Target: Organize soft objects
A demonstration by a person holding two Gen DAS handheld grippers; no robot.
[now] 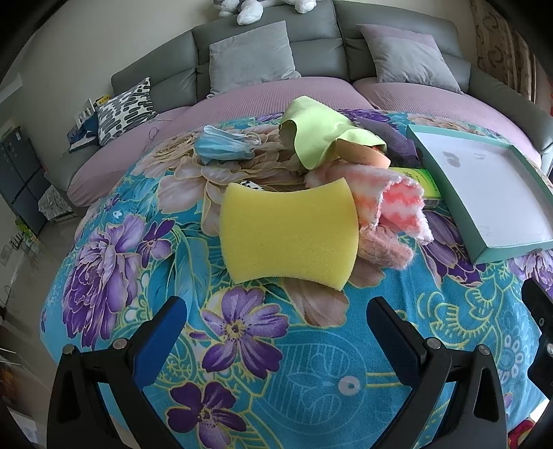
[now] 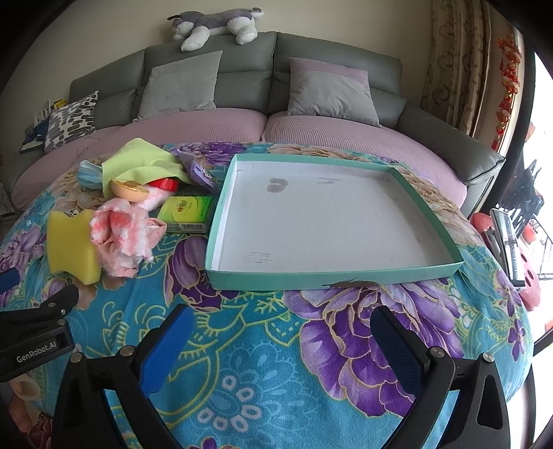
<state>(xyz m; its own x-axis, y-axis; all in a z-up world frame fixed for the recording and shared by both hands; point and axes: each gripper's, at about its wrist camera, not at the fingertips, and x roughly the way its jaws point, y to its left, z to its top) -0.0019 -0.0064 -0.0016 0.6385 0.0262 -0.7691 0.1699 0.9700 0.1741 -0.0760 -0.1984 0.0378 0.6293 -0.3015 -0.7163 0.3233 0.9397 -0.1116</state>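
Note:
A yellow sponge lies on the floral blanket just ahead of my open, empty left gripper; it also shows in the right wrist view. Beside it lies a pink and white fluffy cloth. Behind are a lime green cloth, a blue face mask and a purple cloth. A shallow teal box lid with a white inside lies empty ahead of my open, empty right gripper.
A green packet, an orange rounded object and a red item lie in the pile. A grey sofa with cushions and a plush dog stands behind. The left gripper's body is at the left edge.

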